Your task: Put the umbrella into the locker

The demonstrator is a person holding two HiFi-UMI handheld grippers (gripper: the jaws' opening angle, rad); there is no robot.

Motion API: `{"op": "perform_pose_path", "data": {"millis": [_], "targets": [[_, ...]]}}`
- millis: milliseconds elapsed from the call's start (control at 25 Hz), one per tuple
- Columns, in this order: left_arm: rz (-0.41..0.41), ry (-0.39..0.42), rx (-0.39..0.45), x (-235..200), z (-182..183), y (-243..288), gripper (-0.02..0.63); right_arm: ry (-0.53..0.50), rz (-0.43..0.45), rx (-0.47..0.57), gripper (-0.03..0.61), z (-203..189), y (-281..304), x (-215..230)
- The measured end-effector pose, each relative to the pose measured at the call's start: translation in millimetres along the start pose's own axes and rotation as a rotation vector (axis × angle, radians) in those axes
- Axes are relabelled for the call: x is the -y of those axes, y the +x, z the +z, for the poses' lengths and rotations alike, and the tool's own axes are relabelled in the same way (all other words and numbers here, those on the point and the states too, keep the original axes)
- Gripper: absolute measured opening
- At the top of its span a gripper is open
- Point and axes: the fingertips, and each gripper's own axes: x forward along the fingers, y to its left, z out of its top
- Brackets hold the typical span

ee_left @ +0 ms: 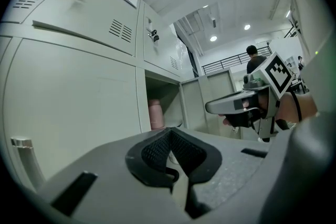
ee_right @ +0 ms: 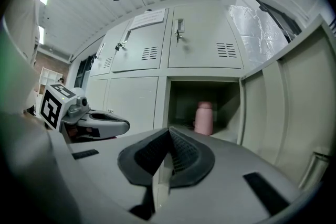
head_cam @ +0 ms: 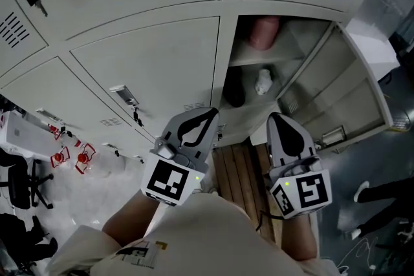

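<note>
Straight ahead of both sets of fingers stands a bank of pale grey lockers, and one locker [ee_right: 184,102] is open, its door [head_cam: 352,87] swung out beyond the right fingers. The left gripper [ee_left: 170,132] and the right gripper [ee_right: 169,132] are held side by side, level, both pointing at that opening and well short of it. The left fingers [ee_left: 155,152] are clenched, their ribbed pads meeting at the tips with nothing caught between them. The right fingers [ee_right: 184,155] are pressed together in the same way, also empty and touching nothing. Past the fingertips, on the locker's upper shelf, a pink bottle [ee_right: 203,118] stands upright. On the shelf below it, toward the left fingers' side, lies what may be the umbrella [head_cam: 234,92], a dark rounded thing too dim to be sure of. Just beside it, toward the right fingers, sits a small white object [head_cam: 263,82].
</note>
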Motion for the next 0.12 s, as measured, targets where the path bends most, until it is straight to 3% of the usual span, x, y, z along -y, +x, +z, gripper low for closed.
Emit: {"op": "perform_pose_path", "data": {"millis": [120], "targets": [[-0.001, 0.002, 0.005, -1.4, 1.1, -2.7, 0.007, -0.001, 0.006, 0.004, 0.008, 2.5, 0.4, -4.7]]}}
